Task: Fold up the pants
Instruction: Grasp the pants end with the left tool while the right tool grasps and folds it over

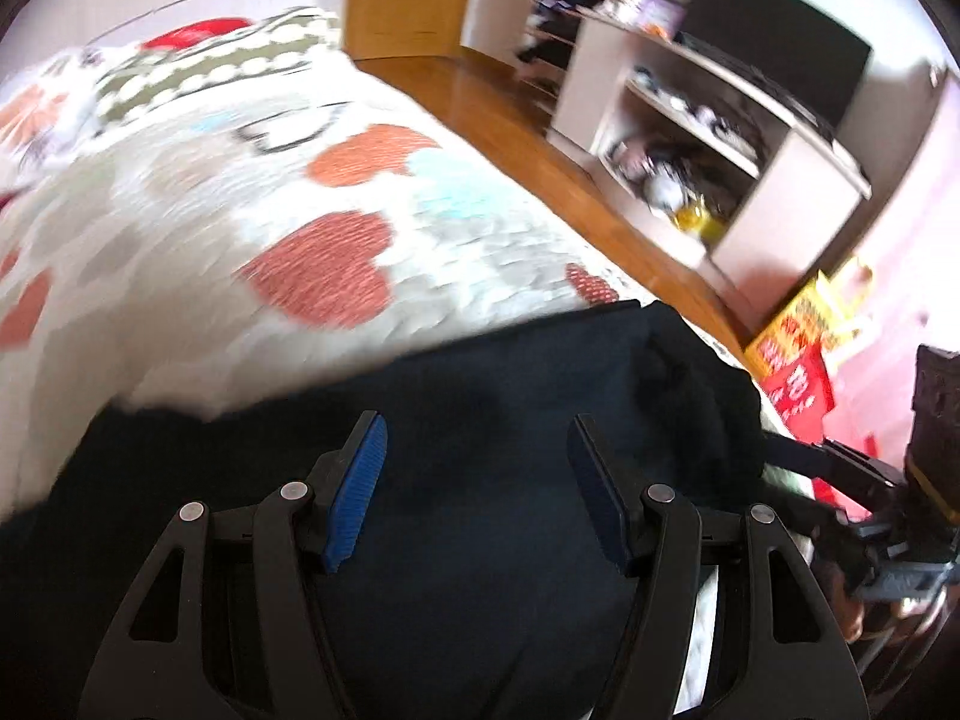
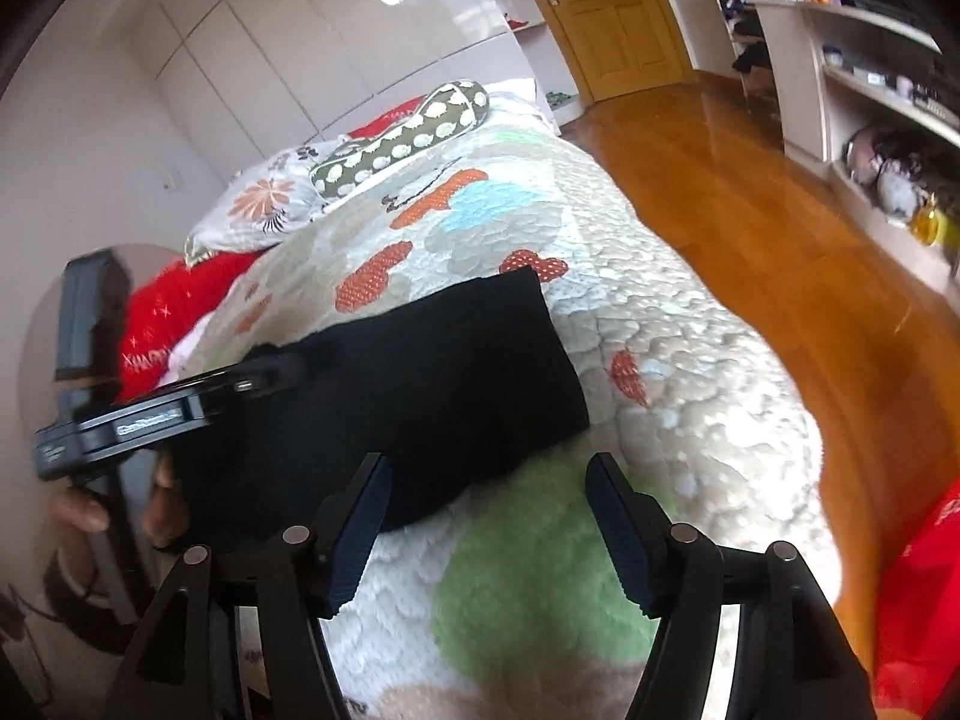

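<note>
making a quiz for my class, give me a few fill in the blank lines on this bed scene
1. The black pants lie folded on a quilt patterned with red ____.
2. Both the left gripper and the right gripper have their jaws ____.
3. The floor beside the bed is made of ____.
4. The door at the far end is ____.

Missing words: hearts; open; wood; closed

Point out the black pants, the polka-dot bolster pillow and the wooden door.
black pants point(image 2: 432, 372): right wrist view, middle of the folded fabric.
polka-dot bolster pillow point(image 2: 402, 138): right wrist view, middle of its length.
wooden door point(image 2: 606, 18): right wrist view, centre panel.
</note>
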`<state>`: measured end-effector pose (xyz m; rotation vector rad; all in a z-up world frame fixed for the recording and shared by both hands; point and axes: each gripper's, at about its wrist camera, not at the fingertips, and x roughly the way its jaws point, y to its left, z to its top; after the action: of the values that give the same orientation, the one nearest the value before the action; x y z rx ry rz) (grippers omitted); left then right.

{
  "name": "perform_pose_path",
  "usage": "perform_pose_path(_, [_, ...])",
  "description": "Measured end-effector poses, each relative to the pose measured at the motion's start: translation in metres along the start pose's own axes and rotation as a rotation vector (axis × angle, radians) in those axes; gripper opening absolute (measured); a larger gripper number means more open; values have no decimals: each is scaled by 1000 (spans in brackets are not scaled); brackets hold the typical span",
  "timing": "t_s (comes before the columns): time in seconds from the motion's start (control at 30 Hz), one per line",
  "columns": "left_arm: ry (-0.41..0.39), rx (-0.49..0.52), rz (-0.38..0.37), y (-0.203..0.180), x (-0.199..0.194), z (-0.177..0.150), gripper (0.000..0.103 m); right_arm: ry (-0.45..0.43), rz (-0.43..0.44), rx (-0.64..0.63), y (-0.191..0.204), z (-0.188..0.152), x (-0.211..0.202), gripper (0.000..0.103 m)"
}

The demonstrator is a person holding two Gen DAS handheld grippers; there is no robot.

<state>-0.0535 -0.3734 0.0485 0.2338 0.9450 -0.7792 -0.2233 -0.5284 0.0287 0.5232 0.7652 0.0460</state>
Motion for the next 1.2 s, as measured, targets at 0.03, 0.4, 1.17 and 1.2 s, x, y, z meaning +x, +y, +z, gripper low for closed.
perform_pose_path(0.03, [10, 32, 6, -5, 9, 8, 63, 3, 3, 1, -1, 1, 3, 67])
perform_pose_path(0.4, [105, 245, -101, -40, 70, 45, 63, -60, 46, -24, -8, 3, 19, 71])
perform_pose_path(1.17, [-199, -262, 15, 140, -133, -40, 52, -24, 344, -406, 187, -5, 62, 24])
perform_pose_path(1.2, [-192, -277, 23, 144, -134, -49, 52, 59, 344, -421, 195, -15, 82, 33])
